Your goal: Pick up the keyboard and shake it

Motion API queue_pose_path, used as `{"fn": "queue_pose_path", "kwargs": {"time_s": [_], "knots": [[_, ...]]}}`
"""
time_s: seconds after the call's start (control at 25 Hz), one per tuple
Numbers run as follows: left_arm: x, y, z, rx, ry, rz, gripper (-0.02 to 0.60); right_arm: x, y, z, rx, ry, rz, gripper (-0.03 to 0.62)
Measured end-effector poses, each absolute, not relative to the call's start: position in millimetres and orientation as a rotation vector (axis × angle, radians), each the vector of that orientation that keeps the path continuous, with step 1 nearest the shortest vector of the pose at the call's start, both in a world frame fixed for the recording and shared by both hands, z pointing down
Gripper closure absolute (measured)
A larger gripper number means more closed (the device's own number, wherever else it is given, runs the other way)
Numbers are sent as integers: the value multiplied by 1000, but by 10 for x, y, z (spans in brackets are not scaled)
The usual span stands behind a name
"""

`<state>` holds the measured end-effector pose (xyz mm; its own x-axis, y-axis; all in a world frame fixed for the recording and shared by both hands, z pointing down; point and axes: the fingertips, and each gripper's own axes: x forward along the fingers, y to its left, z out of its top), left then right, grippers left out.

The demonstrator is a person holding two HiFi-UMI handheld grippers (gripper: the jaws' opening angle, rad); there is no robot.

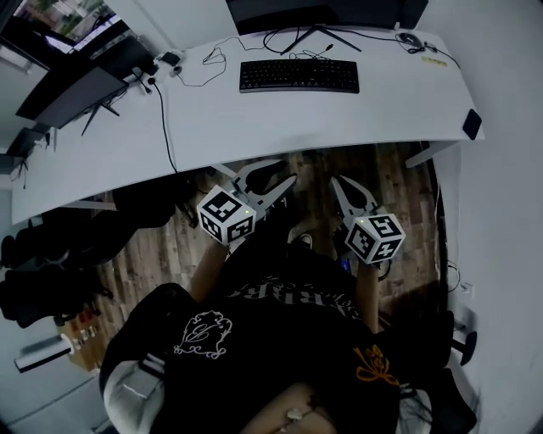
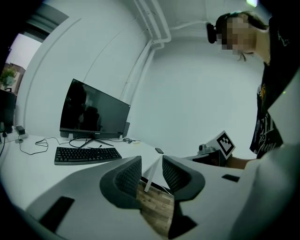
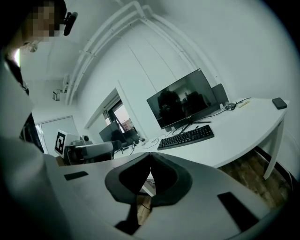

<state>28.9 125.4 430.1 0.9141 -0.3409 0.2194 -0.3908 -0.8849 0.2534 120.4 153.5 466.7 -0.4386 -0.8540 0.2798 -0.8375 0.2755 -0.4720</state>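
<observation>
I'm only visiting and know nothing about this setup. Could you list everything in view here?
keyboard: one, black, far side of the desk, in front of the monitor
monitor: one, black, screen dark, desk's back edge
second monitor: one, dark, far left
cables: several, black, trailing across the desk
small flat object: one, black, desk's right edge
desk: one, white, curved
floor: wood, brown, under the desk
person's top: one, black, bottom of the head view
left gripper: one, grey, fingers apart, empty
right gripper: one, grey, fingers together, empty
</observation>
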Motion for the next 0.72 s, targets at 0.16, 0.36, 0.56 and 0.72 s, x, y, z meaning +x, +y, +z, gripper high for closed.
{"fn": "queue_pose_path", "kwargs": {"time_s": [0.16, 0.36, 0.56, 0.72], "knots": [[262, 1375, 4209, 2784, -532, 227, 442, 1145, 1623, 4577, -1630, 2483, -863, 583], [282, 1452, 4176, 2804, -499, 243, 472, 1092, 1720, 4548, -1638, 2476, -858, 583], [221, 1496, 4177, 2794, -477, 240, 518, 1007, 1778, 4536, -1666, 2473, -851, 583], [92, 1535, 4192, 2791, -472, 246, 540, 887, 1827, 4517, -1686, 2475, -848, 583]]}}
